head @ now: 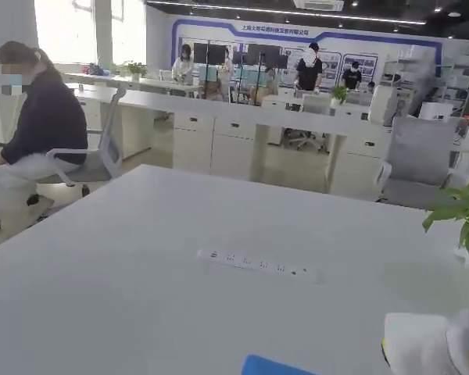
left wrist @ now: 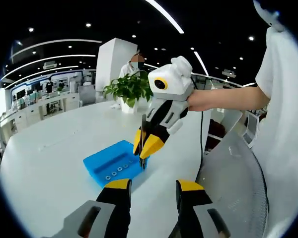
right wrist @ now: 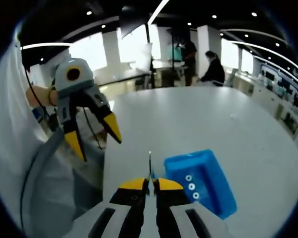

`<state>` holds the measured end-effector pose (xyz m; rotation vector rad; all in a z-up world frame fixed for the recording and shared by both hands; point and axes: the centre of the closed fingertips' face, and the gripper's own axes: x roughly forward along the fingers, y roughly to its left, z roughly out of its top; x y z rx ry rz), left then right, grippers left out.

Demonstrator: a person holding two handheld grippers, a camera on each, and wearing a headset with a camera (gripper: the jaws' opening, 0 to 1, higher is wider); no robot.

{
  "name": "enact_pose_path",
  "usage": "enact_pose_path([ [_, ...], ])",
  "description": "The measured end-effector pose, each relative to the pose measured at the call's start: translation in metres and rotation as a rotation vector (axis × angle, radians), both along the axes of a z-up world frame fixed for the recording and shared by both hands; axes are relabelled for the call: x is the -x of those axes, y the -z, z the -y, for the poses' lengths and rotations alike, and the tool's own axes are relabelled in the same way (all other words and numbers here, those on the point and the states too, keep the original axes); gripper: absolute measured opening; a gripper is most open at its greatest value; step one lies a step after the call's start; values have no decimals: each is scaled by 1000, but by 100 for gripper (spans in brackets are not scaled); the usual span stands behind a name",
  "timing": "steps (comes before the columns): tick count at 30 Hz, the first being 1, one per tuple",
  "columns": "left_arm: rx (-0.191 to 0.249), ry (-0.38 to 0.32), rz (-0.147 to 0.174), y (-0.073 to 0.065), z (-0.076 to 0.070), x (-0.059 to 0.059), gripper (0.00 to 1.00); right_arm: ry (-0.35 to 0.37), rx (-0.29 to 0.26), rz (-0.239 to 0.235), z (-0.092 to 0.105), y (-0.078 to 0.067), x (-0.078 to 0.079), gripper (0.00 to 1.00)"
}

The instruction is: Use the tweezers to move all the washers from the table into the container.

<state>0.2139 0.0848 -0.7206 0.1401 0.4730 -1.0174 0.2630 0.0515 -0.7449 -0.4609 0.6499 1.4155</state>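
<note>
A blue tray [left wrist: 111,166] lies on the white table [left wrist: 49,163] with several small washers [left wrist: 116,170] in a row inside it. My right gripper [left wrist: 145,148] hangs just above the tray's near corner, shut on thin metal tweezers [left wrist: 142,131] that point down. In the right gripper view the tweezers [right wrist: 150,166] stick out between the shut jaws of my right gripper [right wrist: 151,184], beside the tray [right wrist: 203,183] and its washers [right wrist: 191,186]. My left gripper [left wrist: 154,186] is open and holds nothing; it [right wrist: 97,144] hovers off the table's edge.
A recessed power strip [head: 258,266] sits mid-table. A potted plant [head: 461,215] stands at the right edge. A gripper's white body [head: 434,344] and the tray's corner [head: 277,366] show at the bottom. A seated person [head: 31,133] and chairs are beyond the table.
</note>
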Motion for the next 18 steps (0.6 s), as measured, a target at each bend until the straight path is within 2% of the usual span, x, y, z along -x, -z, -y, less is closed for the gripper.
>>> enact_pose_path([
  [2, 8, 45, -13, -6, 7, 1, 31, -50, 36, 4, 5, 7, 12, 4],
  [5, -1, 113, -24, -11, 19, 2, 28, -91, 52, -13, 5, 15, 30, 4],
  [10, -18, 188, -32, -16, 35, 2, 21, -178, 105, 9, 5, 29, 51, 4],
  [13, -24, 223, -39, -18, 43, 1, 19, -205, 126, 19, 4, 34, 59, 4],
  [18, -43, 274, -36, -19, 52, 3, 13, -217, 164, 43, 5, 39, 60, 4],
])
